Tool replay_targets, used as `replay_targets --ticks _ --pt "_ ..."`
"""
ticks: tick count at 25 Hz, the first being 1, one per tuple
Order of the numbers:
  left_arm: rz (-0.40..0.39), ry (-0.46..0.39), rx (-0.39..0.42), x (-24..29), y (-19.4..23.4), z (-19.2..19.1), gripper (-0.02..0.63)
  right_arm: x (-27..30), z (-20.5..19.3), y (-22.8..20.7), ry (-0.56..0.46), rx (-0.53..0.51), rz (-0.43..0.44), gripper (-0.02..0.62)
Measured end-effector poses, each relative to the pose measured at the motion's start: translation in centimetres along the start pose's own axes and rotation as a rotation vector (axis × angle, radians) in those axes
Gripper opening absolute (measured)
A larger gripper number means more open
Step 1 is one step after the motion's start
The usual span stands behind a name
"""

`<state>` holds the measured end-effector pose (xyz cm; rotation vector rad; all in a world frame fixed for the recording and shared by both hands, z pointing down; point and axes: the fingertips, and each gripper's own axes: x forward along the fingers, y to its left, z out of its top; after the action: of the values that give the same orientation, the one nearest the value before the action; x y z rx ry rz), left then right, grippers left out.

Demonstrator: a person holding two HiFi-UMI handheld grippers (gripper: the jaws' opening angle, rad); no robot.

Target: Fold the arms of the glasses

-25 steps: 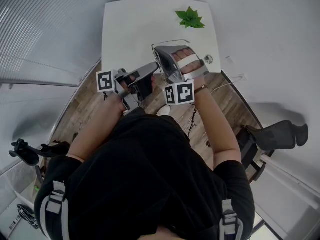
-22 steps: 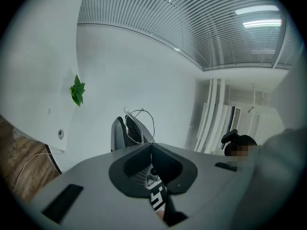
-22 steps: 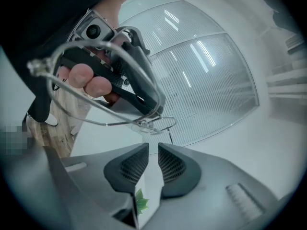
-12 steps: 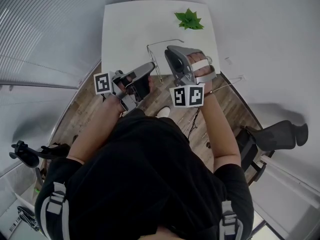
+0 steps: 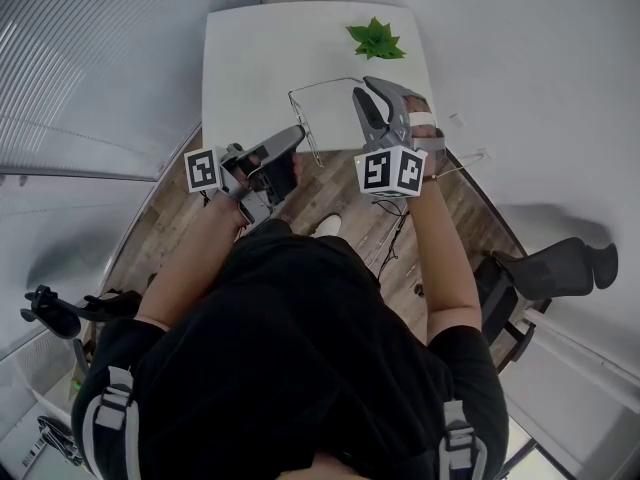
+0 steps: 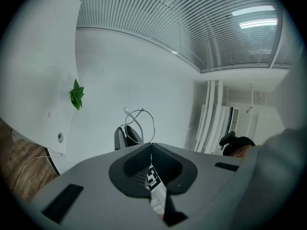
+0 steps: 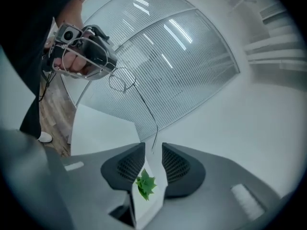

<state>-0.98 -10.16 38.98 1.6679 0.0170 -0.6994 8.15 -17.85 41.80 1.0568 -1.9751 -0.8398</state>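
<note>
Between the parted jaws of the right gripper (image 7: pixel 152 150), which have just been opening, sits only the tip of one thin metal arm (image 7: pixel 148 111) of the wire-framed glasses (image 7: pixel 120 83), pressed by neither pad. From that gap the arm's long axis runs ahead and upward to the lens front, clamped in the closed jaws of the left gripper (image 6: pixel 150 145). The right gripper is therefore the nearer to the free arm end, and is judged best placed to swing it toward the lenses.

My right tool (image 7: pixel 153 147) has room over the worktop (image 5: pixel 250 68); only the plant (image 5: pixel 377 38) sits at its far corner.
</note>
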Motion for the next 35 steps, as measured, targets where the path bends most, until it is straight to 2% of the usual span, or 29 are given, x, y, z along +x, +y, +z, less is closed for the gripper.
replay_targets --ticks 5,9,35 --pt "-0.002 0.0 0.002 0.0 -0.2 0.0 0.011 0.9 -0.2 0.1 0.014 0.006 0.009 0.118" --pt "0.003 -0.008 0.004 -0.5 -0.4 0.1 0.011 1.0 0.3 0.3 0.012 -0.006 0.007 0.05" --pt "0.023 -0.093 0.035 -1.8 -0.9 2.6 0.011 -1.1 3.4 1.1 -0.048 -0.012 0.0 0.046"
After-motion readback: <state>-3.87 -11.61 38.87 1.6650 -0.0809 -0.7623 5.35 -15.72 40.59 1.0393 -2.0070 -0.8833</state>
